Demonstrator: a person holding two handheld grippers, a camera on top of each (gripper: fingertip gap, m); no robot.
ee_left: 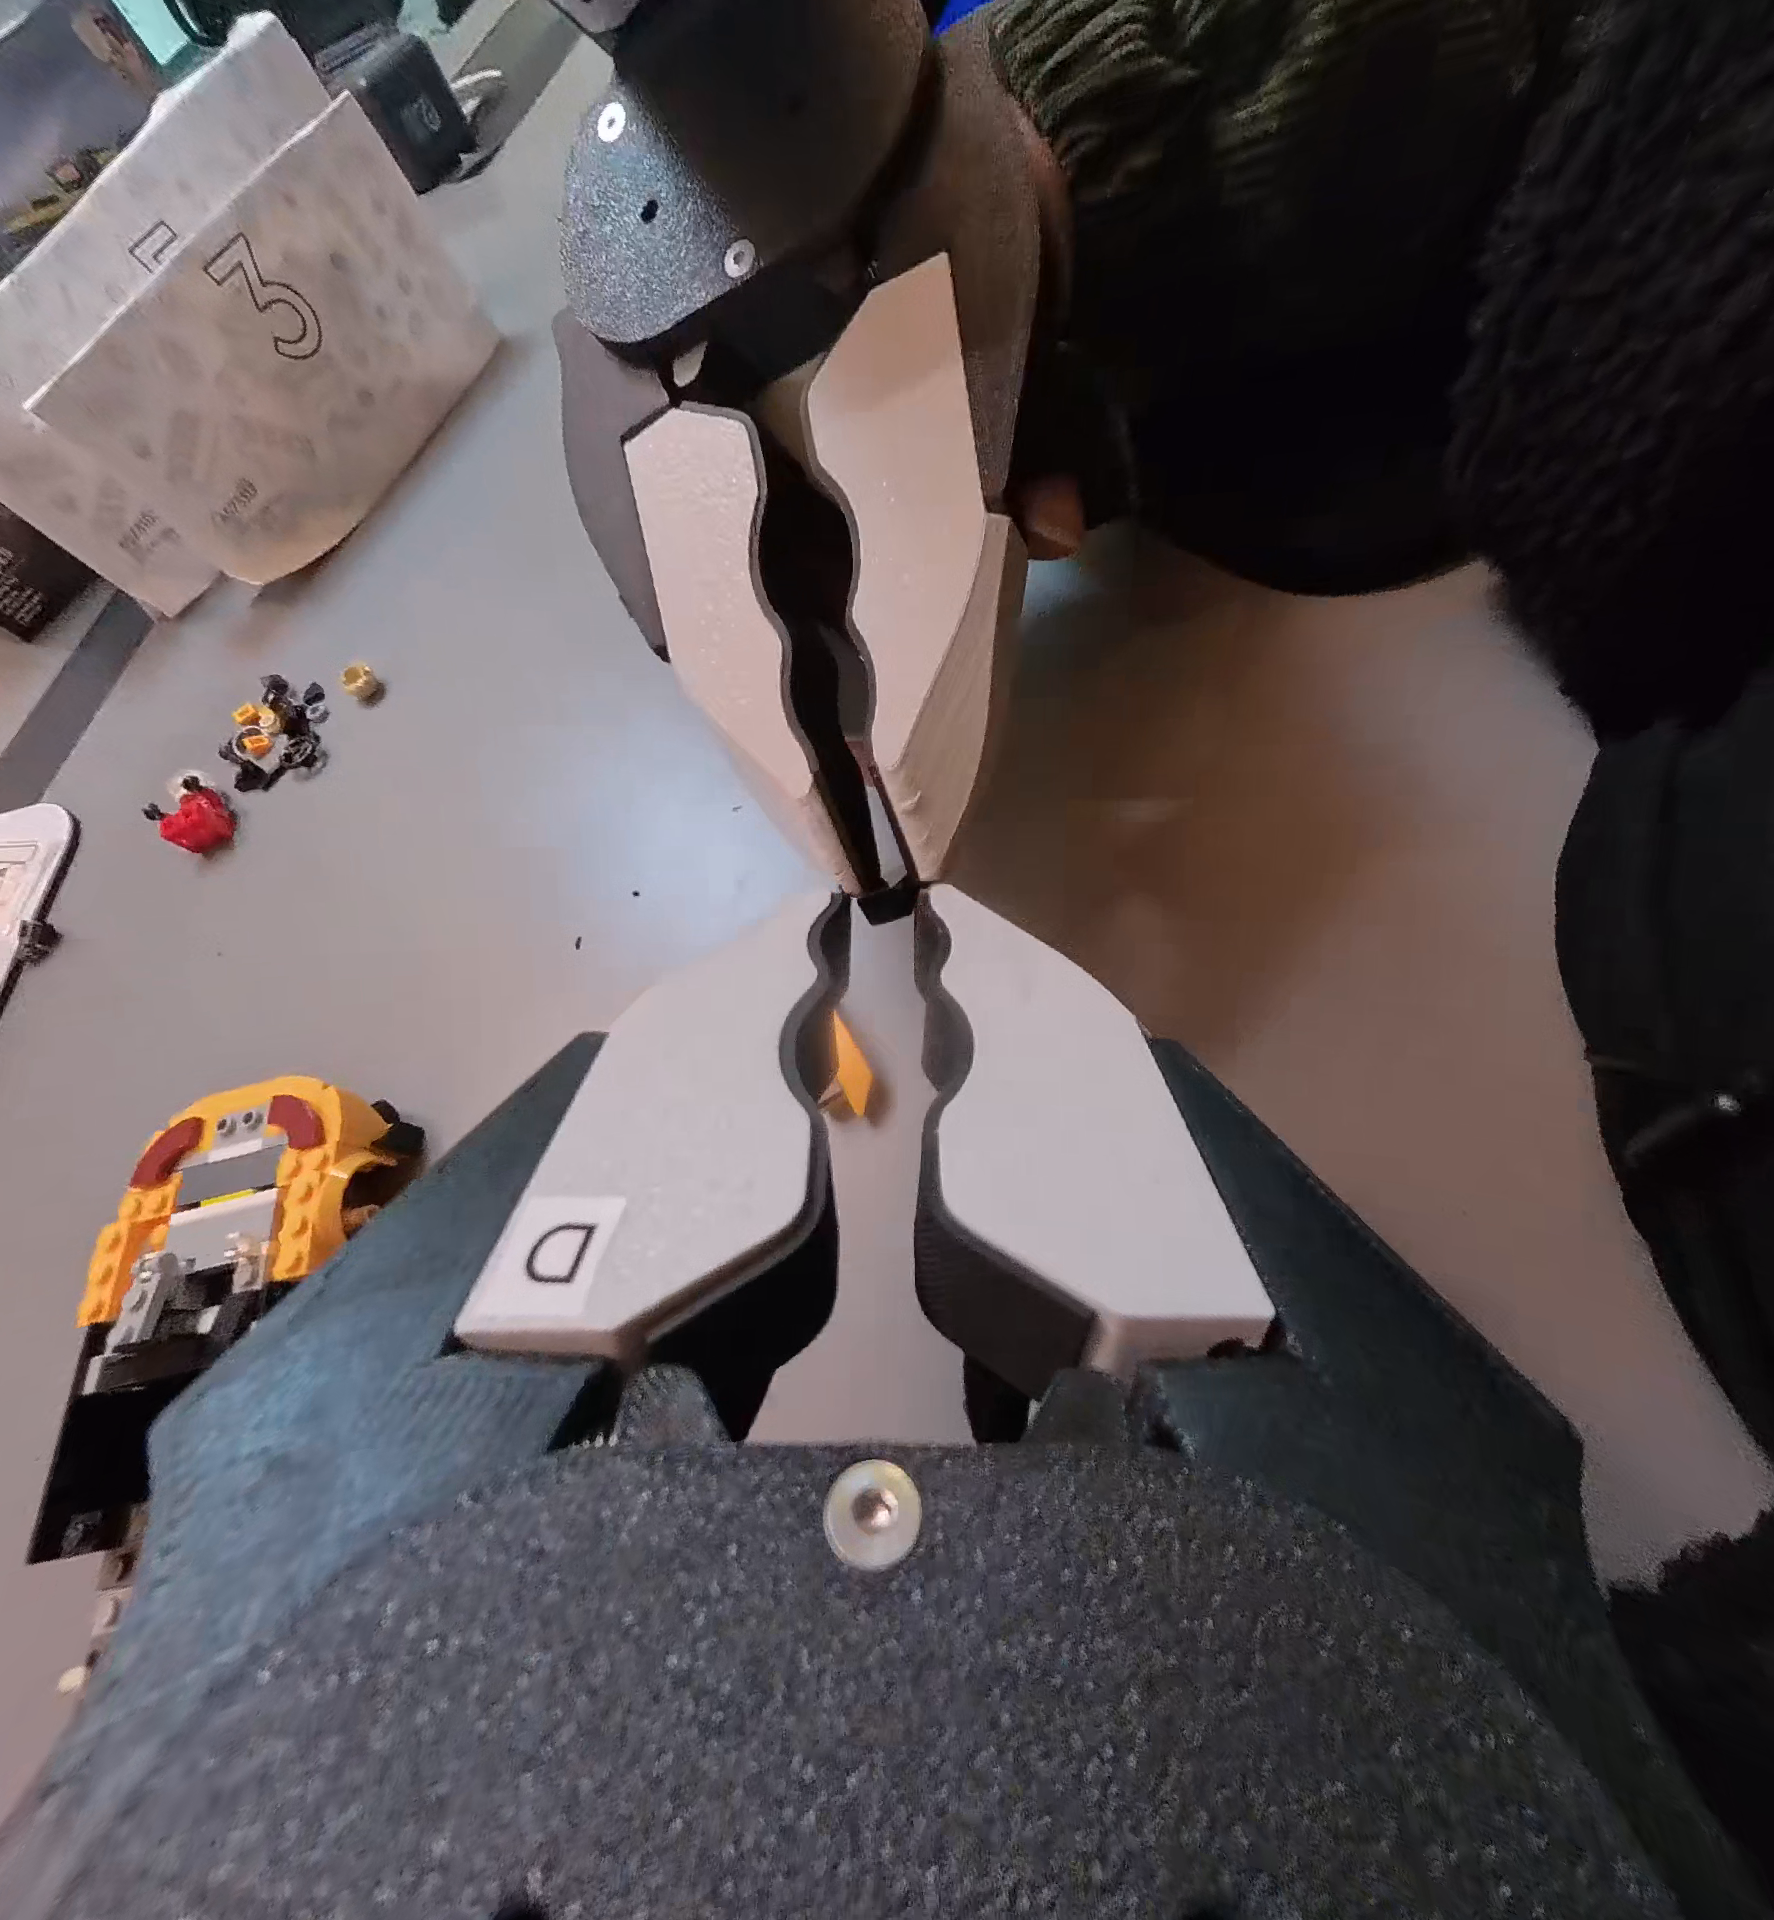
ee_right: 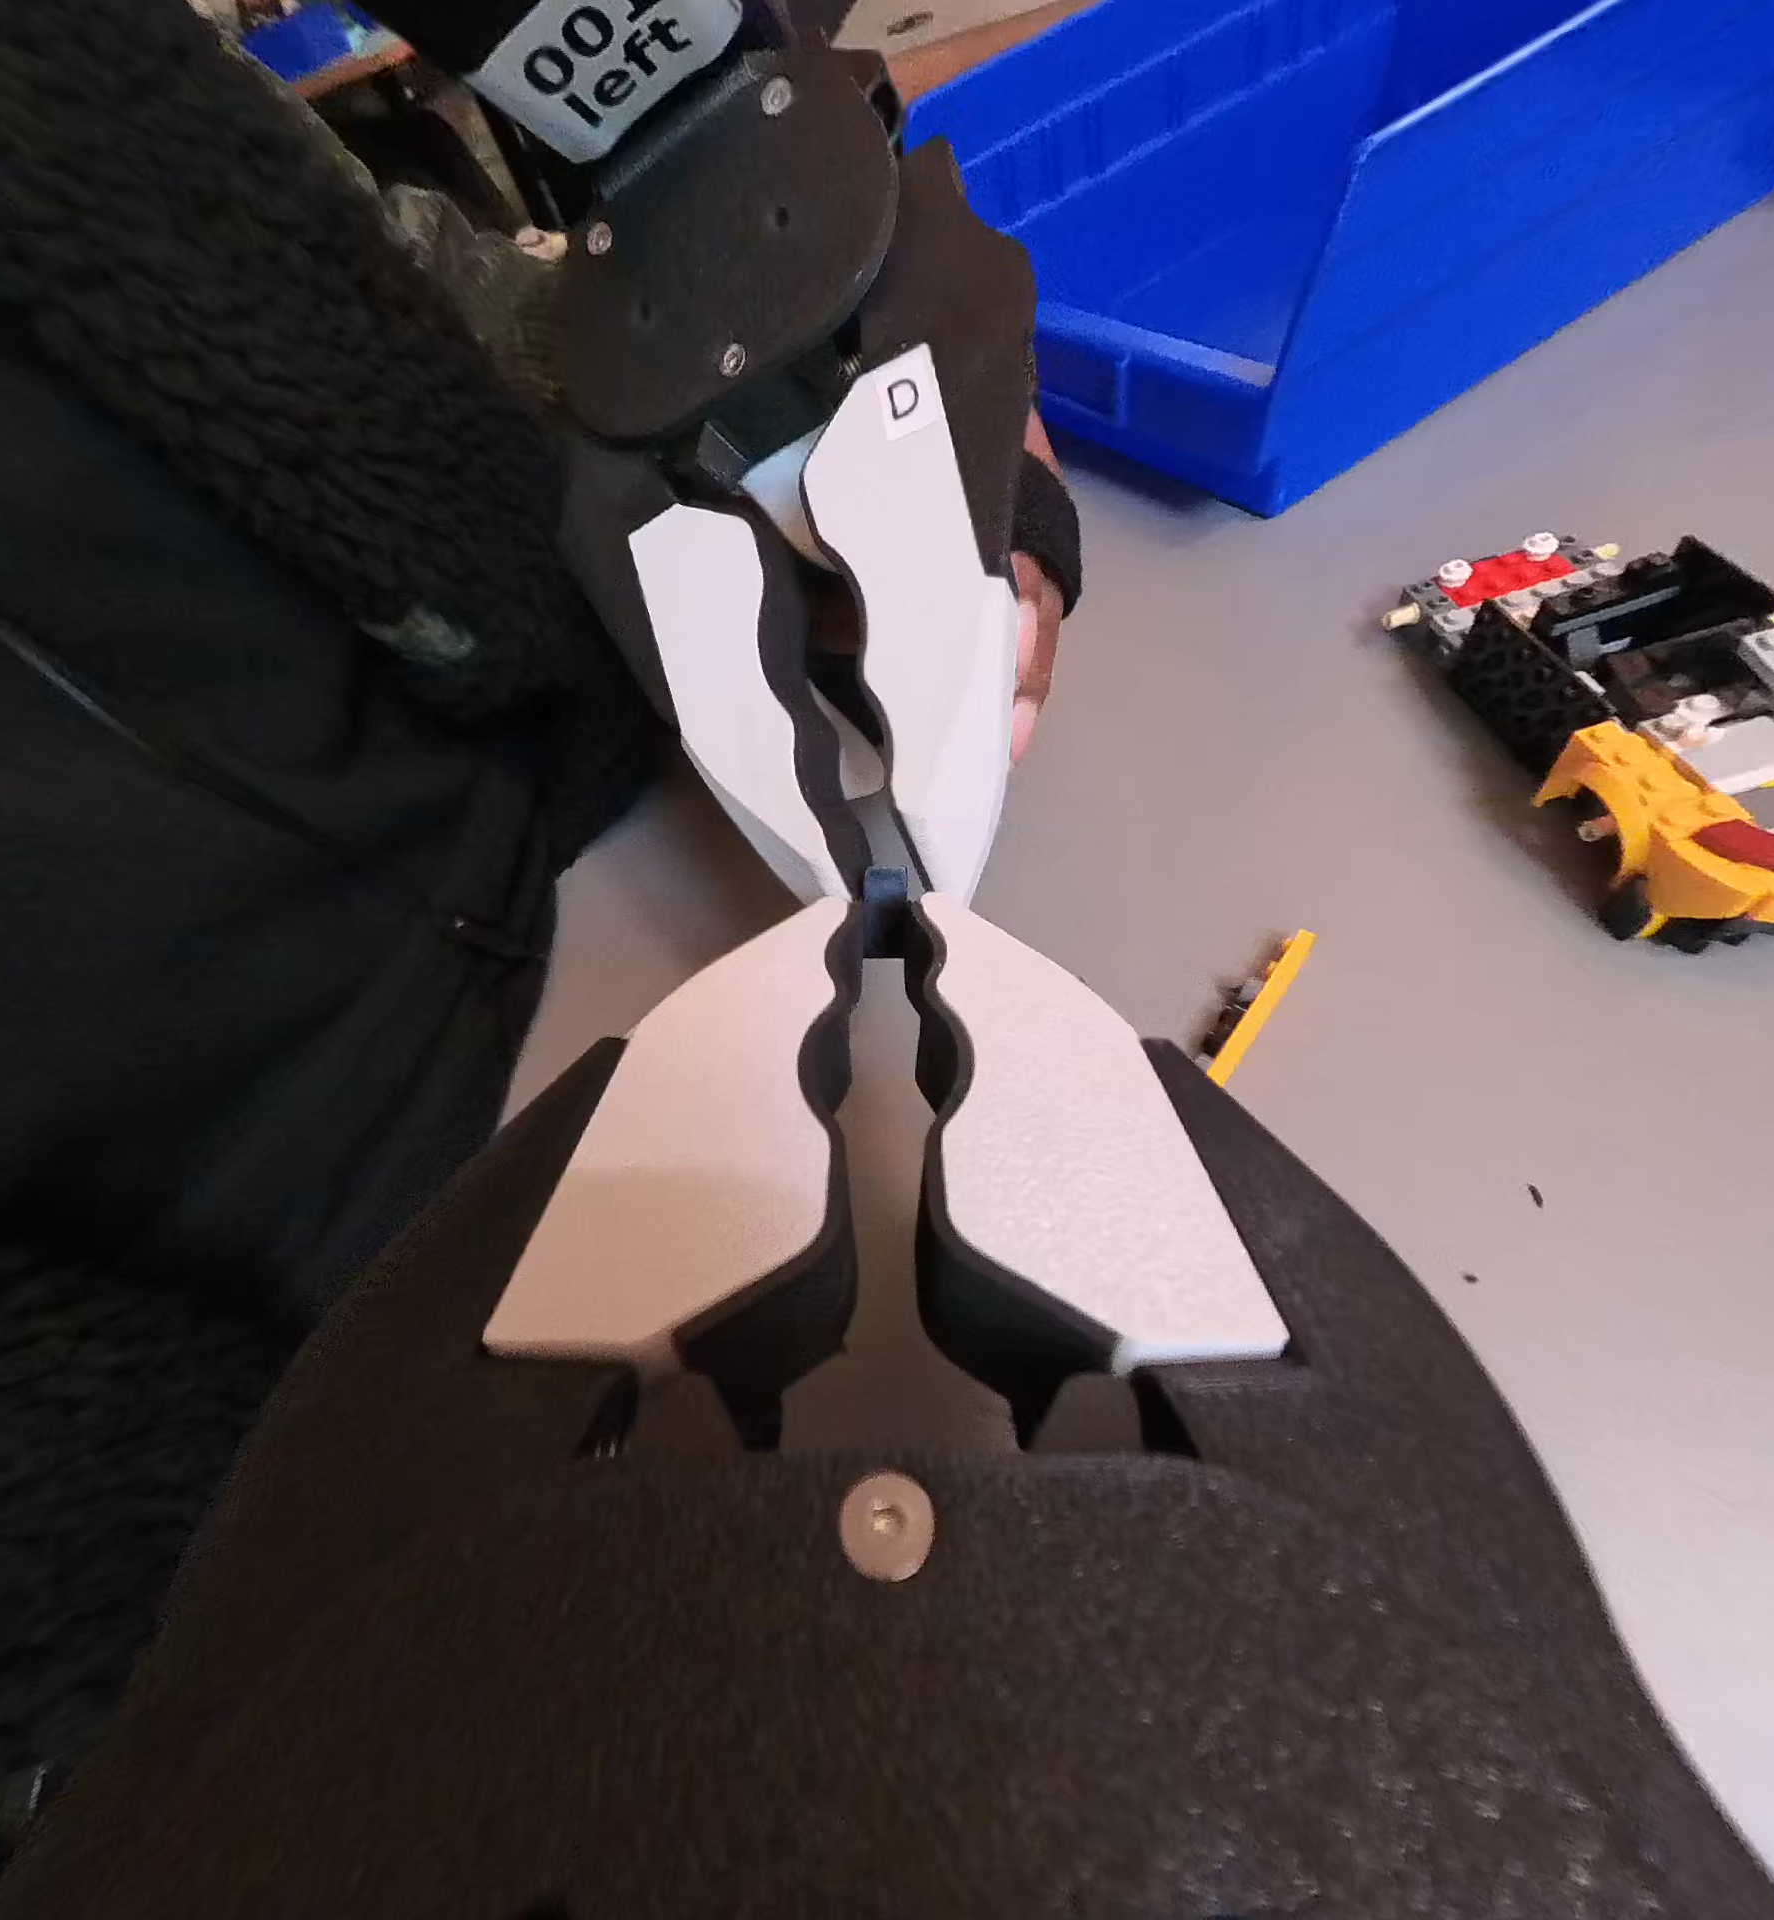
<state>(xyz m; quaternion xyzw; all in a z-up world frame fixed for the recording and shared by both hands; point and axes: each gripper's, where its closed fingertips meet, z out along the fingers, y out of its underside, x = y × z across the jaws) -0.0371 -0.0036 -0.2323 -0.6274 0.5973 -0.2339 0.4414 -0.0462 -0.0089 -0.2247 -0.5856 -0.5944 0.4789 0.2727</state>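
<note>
- Far left: white paper bags, standing in a row on the grey bench.
- Next: loose small brick pieces, a red piece, and a yellow-and-black brick vehicle.
- Centre: left hand-held gripper and right hand-held gripper met tip to tip above open bench.
  - The right one was clamped on a small black piece.
  - The left one's fingers were narrowly apart around the same piece. Pad contact could not be told.
- Right: a yellow plate lay near, and a blue bin bounded the far edge.

Both tongs tip-to-tip, nearly closed
</note>
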